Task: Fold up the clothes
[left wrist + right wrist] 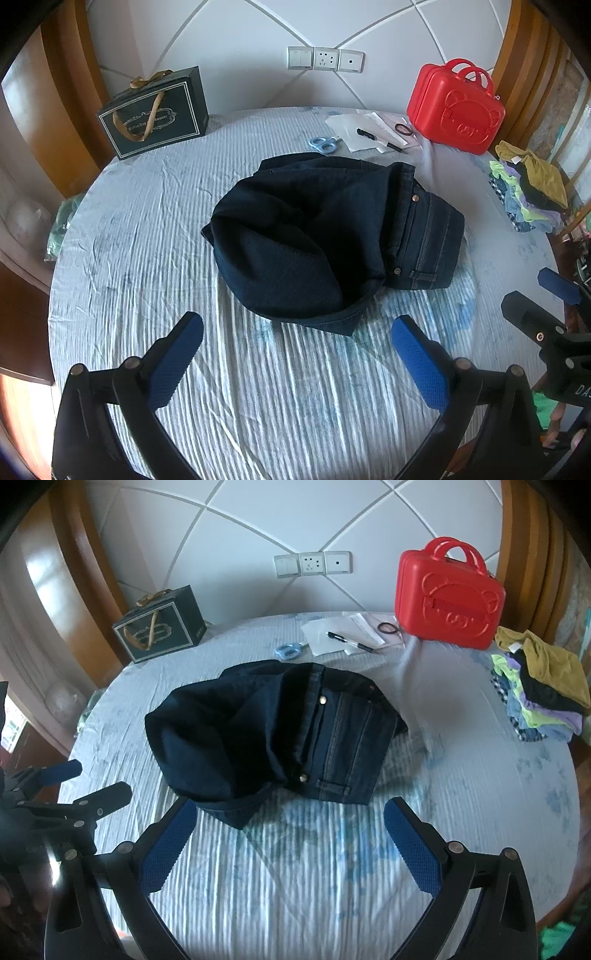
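Note:
Dark blue jeans [325, 232] lie bunched and partly folded in the middle of a round table with a pale striped cloth [258, 387]; they also show in the right wrist view [273, 734]. My left gripper [297, 328] is open and empty, just short of the jeans' near hem. My right gripper [290, 812] is open and empty, its left finger close to the hem. The right gripper shows at the right edge of the left wrist view [546, 299]. The left gripper shows at the left edge of the right wrist view [92, 781].
A red bear case [456, 107], papers with a pen [369, 134], blue scissors [323, 144] and a dark gift bag [155, 114] stand at the table's back. A pile of coloured clothes [528, 192] sits at the right edge.

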`<move>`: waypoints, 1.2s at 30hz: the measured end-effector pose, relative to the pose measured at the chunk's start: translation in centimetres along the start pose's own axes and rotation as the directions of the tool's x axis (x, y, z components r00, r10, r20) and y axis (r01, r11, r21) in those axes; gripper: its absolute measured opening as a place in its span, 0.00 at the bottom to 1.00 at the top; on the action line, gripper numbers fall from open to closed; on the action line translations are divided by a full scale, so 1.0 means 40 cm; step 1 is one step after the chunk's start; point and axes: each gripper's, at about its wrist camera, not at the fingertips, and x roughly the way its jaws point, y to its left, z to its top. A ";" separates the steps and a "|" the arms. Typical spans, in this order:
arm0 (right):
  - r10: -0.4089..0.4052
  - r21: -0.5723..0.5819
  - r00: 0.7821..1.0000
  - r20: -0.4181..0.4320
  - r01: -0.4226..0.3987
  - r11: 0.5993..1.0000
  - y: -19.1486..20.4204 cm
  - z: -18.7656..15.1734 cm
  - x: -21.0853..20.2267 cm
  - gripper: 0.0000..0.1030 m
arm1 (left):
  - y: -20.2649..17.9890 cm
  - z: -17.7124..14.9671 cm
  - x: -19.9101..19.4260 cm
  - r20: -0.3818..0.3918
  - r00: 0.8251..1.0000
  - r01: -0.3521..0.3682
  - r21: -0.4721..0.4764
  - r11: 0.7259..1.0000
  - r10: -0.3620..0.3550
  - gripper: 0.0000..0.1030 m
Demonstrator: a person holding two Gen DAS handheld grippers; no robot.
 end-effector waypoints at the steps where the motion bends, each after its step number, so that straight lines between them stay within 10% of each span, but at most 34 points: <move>1: 0.000 -0.001 1.000 -0.003 0.000 1.000 -0.001 0.001 0.002 1.00 | 0.000 0.001 0.002 -0.001 1.000 0.000 0.000 1.000 0.000 1.00; 11: 0.006 0.019 0.999 -0.039 -0.005 1.000 -0.039 0.007 0.063 1.00 | 0.027 0.019 0.086 -0.013 1.000 0.011 -0.013 1.000 -0.011 1.00; 30: 0.028 0.206 0.979 -0.201 0.014 0.978 -0.282 0.040 0.462 1.00 | 0.110 0.069 0.549 -0.151 0.988 -0.035 -0.054 0.998 0.026 0.98; 33: 0.052 0.203 0.976 -0.210 -0.009 0.979 -0.276 0.055 0.503 1.00 | 0.114 0.064 0.564 -0.158 0.987 -0.026 -0.045 0.999 0.019 0.86; 36: 0.116 0.192 0.972 -0.206 -0.076 0.978 -0.248 0.067 0.521 0.84 | 0.133 0.069 0.532 -0.142 0.990 -0.017 -0.071 0.997 0.007 0.48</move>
